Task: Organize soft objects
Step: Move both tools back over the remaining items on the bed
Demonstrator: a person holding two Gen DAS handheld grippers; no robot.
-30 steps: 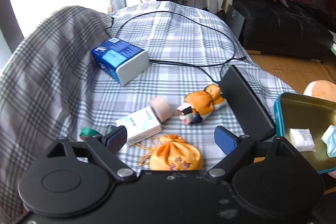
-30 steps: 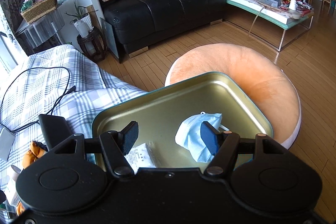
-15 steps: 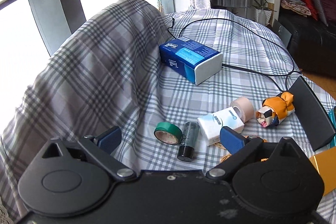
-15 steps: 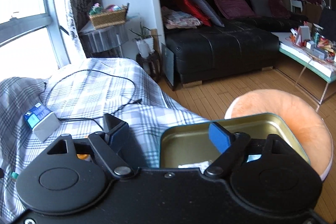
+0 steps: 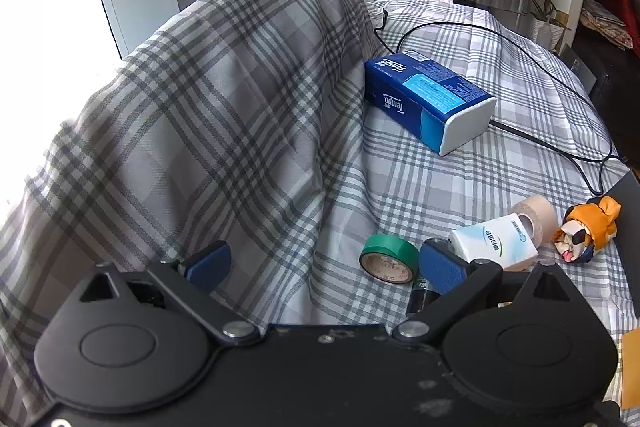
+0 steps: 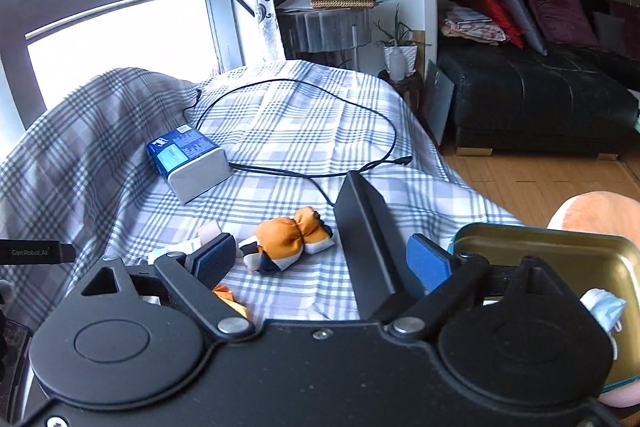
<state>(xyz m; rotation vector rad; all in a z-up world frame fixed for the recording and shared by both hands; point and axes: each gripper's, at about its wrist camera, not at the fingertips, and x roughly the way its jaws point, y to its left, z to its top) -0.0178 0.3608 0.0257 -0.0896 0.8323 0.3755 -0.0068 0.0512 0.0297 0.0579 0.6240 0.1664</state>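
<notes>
An orange plush toy (image 6: 290, 241) lies on the plaid cloth just ahead of my open, empty right gripper (image 6: 318, 263); it also shows at the right of the left wrist view (image 5: 588, 229). A gold tin tray (image 6: 560, 251) at the right holds a blue face mask (image 6: 604, 309). My left gripper (image 5: 322, 265) is open and empty, over the cloth left of a white tissue pack (image 5: 494, 241) and a beige roll (image 5: 538, 217). A blue Tempo tissue pack (image 5: 428, 99) lies further back.
A green tape roll (image 5: 388, 259) and a dark small bottle (image 5: 420, 297) lie by my left gripper's right finger. A black flat box (image 6: 370, 239) stands between toy and tray. A black cable (image 6: 304, 131) loops across the cloth. A peach cushion (image 6: 596, 213) sits under the tray.
My left gripper swung left, from over the orange pouch to the draped cloth. My right gripper swung left, from over the tray and mask to the plush toy. Both stayed open.
</notes>
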